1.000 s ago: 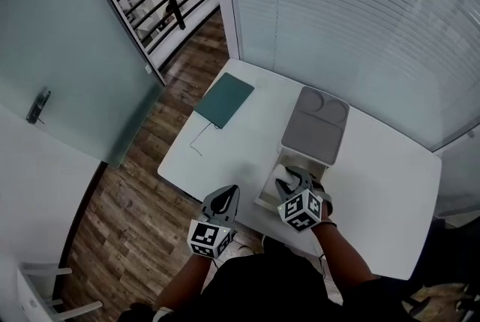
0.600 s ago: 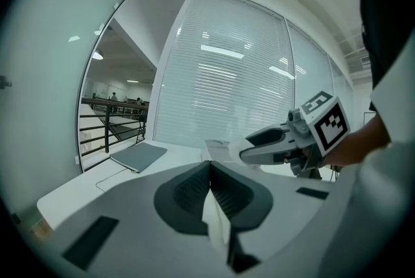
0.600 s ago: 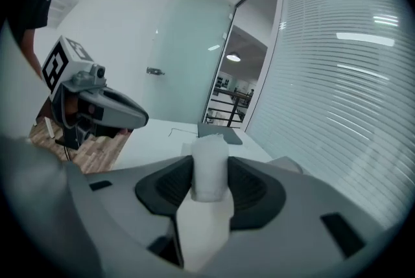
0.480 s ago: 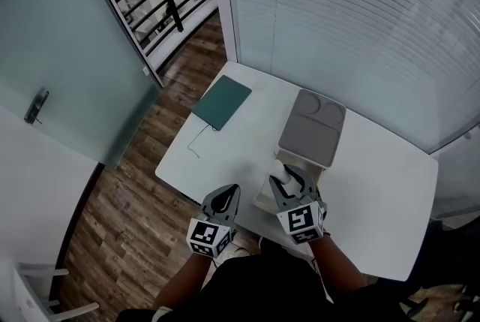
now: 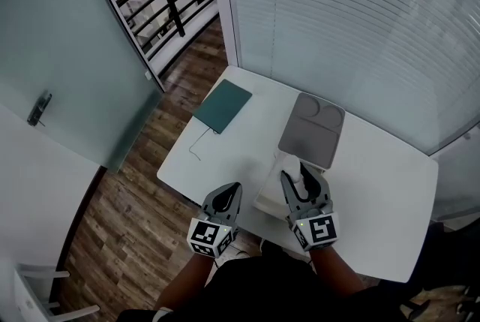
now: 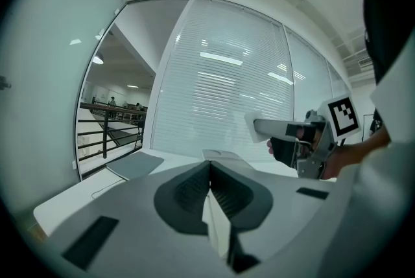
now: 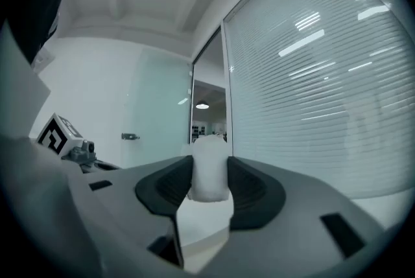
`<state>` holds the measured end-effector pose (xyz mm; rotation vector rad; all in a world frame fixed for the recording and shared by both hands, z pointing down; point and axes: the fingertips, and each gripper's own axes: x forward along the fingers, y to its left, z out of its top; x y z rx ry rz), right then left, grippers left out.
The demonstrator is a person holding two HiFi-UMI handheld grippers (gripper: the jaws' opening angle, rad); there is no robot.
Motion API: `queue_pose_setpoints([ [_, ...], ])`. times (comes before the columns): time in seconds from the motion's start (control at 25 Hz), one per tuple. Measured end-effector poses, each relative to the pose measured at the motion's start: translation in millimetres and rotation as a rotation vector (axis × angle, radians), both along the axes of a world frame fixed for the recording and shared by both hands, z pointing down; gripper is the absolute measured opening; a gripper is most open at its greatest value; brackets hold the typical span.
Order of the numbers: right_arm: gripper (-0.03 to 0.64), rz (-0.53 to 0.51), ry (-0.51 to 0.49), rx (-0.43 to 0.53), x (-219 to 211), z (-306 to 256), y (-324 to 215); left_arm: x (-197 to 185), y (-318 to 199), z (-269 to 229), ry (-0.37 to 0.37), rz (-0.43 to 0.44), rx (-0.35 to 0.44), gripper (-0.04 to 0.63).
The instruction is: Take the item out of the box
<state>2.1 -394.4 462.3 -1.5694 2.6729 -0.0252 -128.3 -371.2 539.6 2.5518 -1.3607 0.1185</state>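
Observation:
A white blocky item point(image 7: 209, 166) sits pinched between the jaws of my right gripper point(image 5: 301, 179), which is shut on it and holds it level, lifted above the open box point(image 5: 271, 193). In the left gripper view the same item point(image 6: 254, 129) sticks out of the right gripper at the right. The box's grey lid point(image 5: 312, 130) lies flipped back toward the blinds. My left gripper point(image 5: 227, 197) hovers by the table's near edge, left of the box, its jaws closed together with nothing between them point(image 6: 209, 189).
A white table point(image 5: 382, 185) carries the box, plus a dark green notebook point(image 5: 222, 105) at its far left with a thin cable point(image 5: 196, 145) beside it. Window blinds run behind the table, a glass door and wood floor lie to the left.
My right gripper has risen out of the box with the white item and rolled, its marker cube now facing up. The left gripper has stayed put.

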Motion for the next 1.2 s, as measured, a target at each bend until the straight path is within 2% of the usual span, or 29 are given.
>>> queue_pose_setpoints([
  [0.12,0.170,0.051,-0.011,0.081,19,-13,6,3,4,0,0.000,0.008,-0.004,0.012],
  [0.24,0.170,0.071,-0.044,0.121,30,-22,10,5,5,-4,-0.001,0.017,0.002,0.011],
  [0.4,0.170,0.089,-0.075,0.130,42,-26,14,8,8,-8,-0.006,0.024,0.017,0.012],
  [0.64,0.170,0.097,-0.064,0.180,48,-32,26,13,15,-9,-0.017,0.043,0.012,0.012],
  [0.88,0.170,0.103,-0.069,0.196,53,-35,33,25,22,-19,-0.053,0.071,0.066,0.012],
  [1.2,0.166,0.107,-0.051,0.209,54,-39,38,27,27,-15,-0.062,0.079,0.056,0.011],
])
